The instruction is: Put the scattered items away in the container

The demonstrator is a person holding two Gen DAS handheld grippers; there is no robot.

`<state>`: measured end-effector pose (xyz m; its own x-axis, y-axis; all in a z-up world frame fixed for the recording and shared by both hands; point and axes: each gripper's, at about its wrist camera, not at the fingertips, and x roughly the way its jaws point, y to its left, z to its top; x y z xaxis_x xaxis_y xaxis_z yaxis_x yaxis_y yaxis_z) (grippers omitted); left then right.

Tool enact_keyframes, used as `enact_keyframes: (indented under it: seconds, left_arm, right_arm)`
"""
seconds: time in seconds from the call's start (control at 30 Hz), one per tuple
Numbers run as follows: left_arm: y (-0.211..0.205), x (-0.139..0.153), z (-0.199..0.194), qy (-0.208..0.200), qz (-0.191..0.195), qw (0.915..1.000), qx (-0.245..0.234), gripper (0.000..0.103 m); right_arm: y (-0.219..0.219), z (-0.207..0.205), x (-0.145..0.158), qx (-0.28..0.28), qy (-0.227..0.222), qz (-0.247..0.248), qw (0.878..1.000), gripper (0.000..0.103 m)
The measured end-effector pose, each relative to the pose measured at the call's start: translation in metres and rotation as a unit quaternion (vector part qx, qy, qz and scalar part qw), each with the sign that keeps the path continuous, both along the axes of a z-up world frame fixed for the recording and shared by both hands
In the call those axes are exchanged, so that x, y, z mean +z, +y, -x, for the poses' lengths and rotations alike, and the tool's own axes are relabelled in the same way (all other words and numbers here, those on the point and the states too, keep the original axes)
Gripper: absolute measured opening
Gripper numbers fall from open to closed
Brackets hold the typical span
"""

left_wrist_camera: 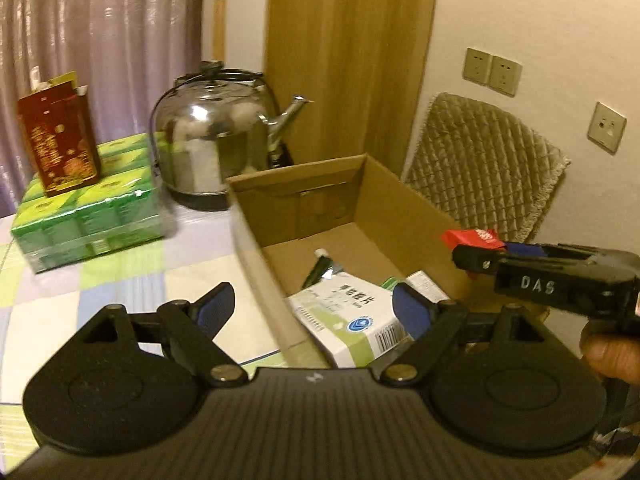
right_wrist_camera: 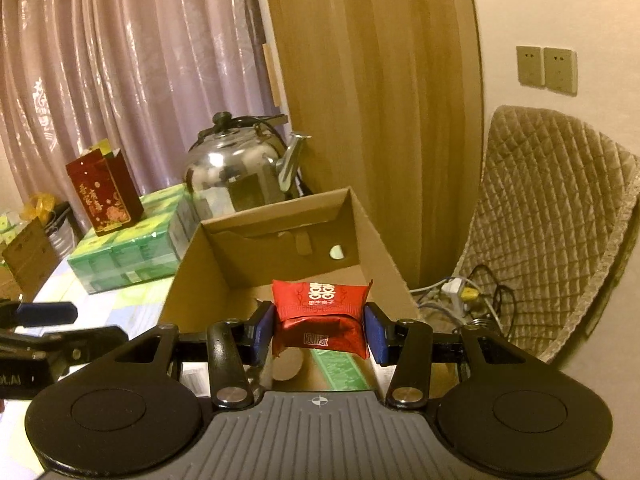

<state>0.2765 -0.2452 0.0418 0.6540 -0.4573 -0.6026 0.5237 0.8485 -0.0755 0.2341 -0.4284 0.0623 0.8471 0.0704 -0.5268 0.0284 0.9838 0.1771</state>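
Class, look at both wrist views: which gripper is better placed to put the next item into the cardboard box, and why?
Right. The right gripper is shut on the red packet, poised over the cardboard box. The left gripper is open and holds nothing, above the medicine box already inside.

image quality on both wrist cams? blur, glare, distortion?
Left wrist: motion blur smears the green shrink-wrapped carton pack; glare on the shiny steel kettle. Right wrist: sharper, the red foil packet reads clearly. Both: warm dim light, fisheye bending.

The medicine box [left_wrist_camera: 352, 320] hides most of a dark tube [left_wrist_camera: 320, 268]; its print is unreadable.
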Motion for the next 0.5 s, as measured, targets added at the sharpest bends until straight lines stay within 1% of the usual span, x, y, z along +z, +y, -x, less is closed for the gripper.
enact_keyframes:
  seconds: [0.03,0.07,0.1,0.13,0.3,0.5]
  left_arm:
    - [0.004,0.000,0.001,0.002,0.003,1.0000,0.002,0.083]
    - [0.006,-0.001,0.001,0.004,0.005,1.0000,0.004,0.083]
    - [0.008,-0.001,0.003,0.005,0.005,1.0000,0.005,0.084]
    - [0.009,0.000,0.004,0.005,0.004,1.0000,0.006,0.084]
    - [0.016,-0.001,0.012,0.006,0.004,0.9999,0.008,0.086]
    - [0.021,-0.002,0.025,0.011,0.005,0.9999,0.010,0.088]
  right_arm:
    - [0.001,-0.001,0.000,0.002,-0.001,-0.004,1.000,0.046]
    - [0.002,-0.002,0.001,0.002,-0.002,-0.008,1.000,0.061]
    - [0.002,-0.003,0.001,-0.002,-0.005,-0.013,1.000,0.080]
    - [0.001,-0.003,0.002,-0.004,-0.010,-0.018,1.000,0.084]
    - [0.002,0.005,0.012,-0.009,-0.022,-0.014,1.000,0.084]
    - [-0.001,0.026,0.017,-0.021,-0.022,-0.027,0.999,0.086]
